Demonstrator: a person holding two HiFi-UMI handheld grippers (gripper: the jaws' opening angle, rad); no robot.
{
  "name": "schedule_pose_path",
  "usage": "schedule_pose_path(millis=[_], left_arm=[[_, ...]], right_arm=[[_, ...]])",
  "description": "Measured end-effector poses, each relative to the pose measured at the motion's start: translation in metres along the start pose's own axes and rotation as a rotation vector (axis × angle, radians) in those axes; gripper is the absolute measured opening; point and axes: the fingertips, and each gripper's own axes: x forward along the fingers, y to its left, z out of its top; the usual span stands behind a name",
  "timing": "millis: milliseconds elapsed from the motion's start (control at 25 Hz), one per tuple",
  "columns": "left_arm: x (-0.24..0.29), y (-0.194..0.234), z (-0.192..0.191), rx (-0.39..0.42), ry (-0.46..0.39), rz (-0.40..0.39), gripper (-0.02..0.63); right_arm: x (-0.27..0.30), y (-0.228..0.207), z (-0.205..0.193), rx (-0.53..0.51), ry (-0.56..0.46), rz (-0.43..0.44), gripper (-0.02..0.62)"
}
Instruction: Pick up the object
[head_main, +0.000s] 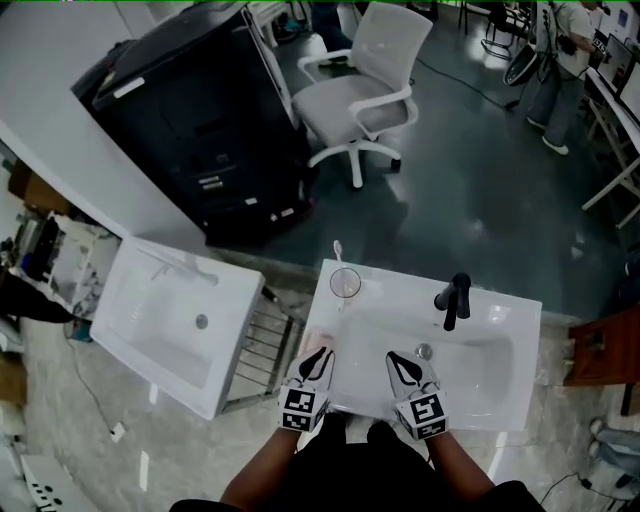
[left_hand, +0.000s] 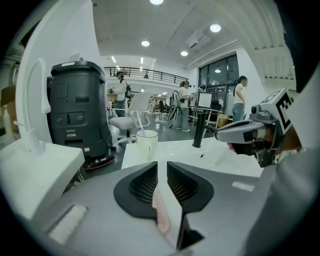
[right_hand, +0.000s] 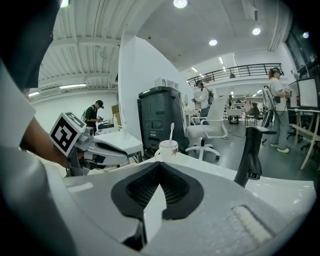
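A white sink (head_main: 505, 318) with a black faucet (head_main: 454, 298) lies below me. A white cup (head_main: 345, 283) holding a toothbrush (head_main: 338, 250) stands on its back left corner. My left gripper (head_main: 322, 353) rests over the sink's left rim, its jaws a narrow slit apart. A pale pink thing (left_hand: 161, 214) shows through that slit, low between the jaws (left_hand: 162, 163); whether the pads touch it I cannot tell. My right gripper (head_main: 397, 357) hovers over the basin's front, and its tips (right_hand: 159, 164) meet with nothing between them. The cup (left_hand: 146, 145) stands ahead of the left gripper.
A second white basin (head_main: 170, 320) sits at the left, with a metal rack (head_main: 262, 342) between the two sinks. Behind stand a black machine (head_main: 200, 110) and a white office chair (head_main: 365, 85). A wooden piece (head_main: 602, 345) is at the right. People stand far off.
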Motion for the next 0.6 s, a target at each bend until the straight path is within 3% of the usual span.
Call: schedule_pose_path(millis=[80, 280, 440, 600], left_arm=[[-0.003, 0.005, -0.007, -0.005, 0.01, 0.009, 0.109], [-0.012, 0.021, -0.03, -0.038, 0.069, 0.08, 0.307], [-0.018, 0.033, -0.051, -0.092, 0.137, 0.125, 0.42], [-0.02, 0.035, -0.072, -0.14, 0.217, 0.132, 0.468]], right_arm=[[0.004, 0.004, -0.005, 0.005, 0.015, 0.007, 0.003], [0.011, 0.014, -0.021, 0.013, 0.059, 0.023, 0.003], [0.016, 0.025, -0.02, 0.01, 0.062, 0.045, 0.003], [0.018, 0.033, -0.022, 0.013, 0.073, 0.054, 0.003]])
